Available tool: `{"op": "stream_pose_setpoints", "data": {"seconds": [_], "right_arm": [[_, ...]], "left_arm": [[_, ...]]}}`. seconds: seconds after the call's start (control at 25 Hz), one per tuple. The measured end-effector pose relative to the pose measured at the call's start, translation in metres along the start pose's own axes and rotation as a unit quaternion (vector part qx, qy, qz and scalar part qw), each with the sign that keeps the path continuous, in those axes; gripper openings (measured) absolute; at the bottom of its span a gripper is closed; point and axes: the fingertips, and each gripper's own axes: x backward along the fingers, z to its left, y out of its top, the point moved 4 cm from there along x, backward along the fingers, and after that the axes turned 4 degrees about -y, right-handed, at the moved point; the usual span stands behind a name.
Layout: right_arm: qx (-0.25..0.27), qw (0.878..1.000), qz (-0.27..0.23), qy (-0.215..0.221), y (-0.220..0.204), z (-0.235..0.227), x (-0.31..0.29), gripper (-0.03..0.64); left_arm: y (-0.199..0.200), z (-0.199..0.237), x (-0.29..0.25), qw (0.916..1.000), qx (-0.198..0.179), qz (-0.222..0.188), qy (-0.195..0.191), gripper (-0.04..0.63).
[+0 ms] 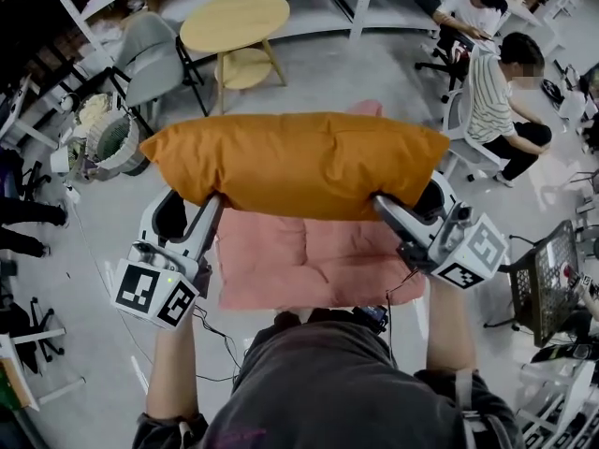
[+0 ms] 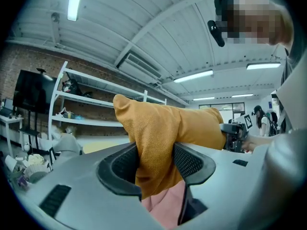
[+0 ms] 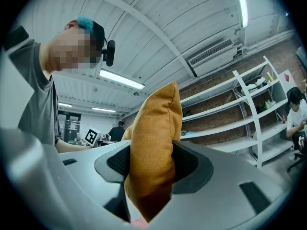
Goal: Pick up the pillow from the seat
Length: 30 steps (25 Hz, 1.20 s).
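An orange pillow (image 1: 299,162) hangs in the air above the pink seat cushion (image 1: 314,262), held level by both grippers. My left gripper (image 1: 213,204) is shut on the pillow's left end, and its own view shows the orange cloth (image 2: 158,143) squeezed between both pads. At the pillow's right end my right gripper (image 1: 382,202) is shut on it too, the pillow (image 3: 152,157) standing pinched between the two pads in the right gripper view. The pink seat (image 2: 165,207) shows just below the left jaws.
A round yellow side table (image 1: 234,26) and a grey chair (image 1: 150,54) stand beyond the seat. Two people sit at the upper right (image 1: 501,101). A woven basket (image 1: 108,138) is on the floor at left, a black wire crate (image 1: 552,279) at right. White shelving lines the back.
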Motion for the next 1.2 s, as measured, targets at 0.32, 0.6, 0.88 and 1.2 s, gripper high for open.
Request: {"op": "stream_pose_setpoints", "data": {"seconds": [0.32,0.6,0.88,1.2], "right_arm": [[-0.010,1.000,0.011,-0.014,-0.007,0.019,-0.017,0.229],[-0.012,1.000,0.009,-0.021,-0.010,0.036,-0.026,0.229],[-0.018,1.000,0.007,-0.022,-0.009,0.024,-0.024,0.229],[-0.020,0.999,0.011,-0.027,-0.014,0.042,-0.042,0.229]], "left_arm": [[-0.006,0.022,0.013,0.9999,0.009,-0.005,-0.011,0.225],[-0.005,0.034,0.027,0.9997,0.008,-0.011,-0.019,0.225],[-0.002,0.032,0.015,0.9997,0.007,-0.009,-0.020,0.225],[-0.004,0.052,0.032,0.9996,0.011,-0.010,-0.024,0.225]]}}
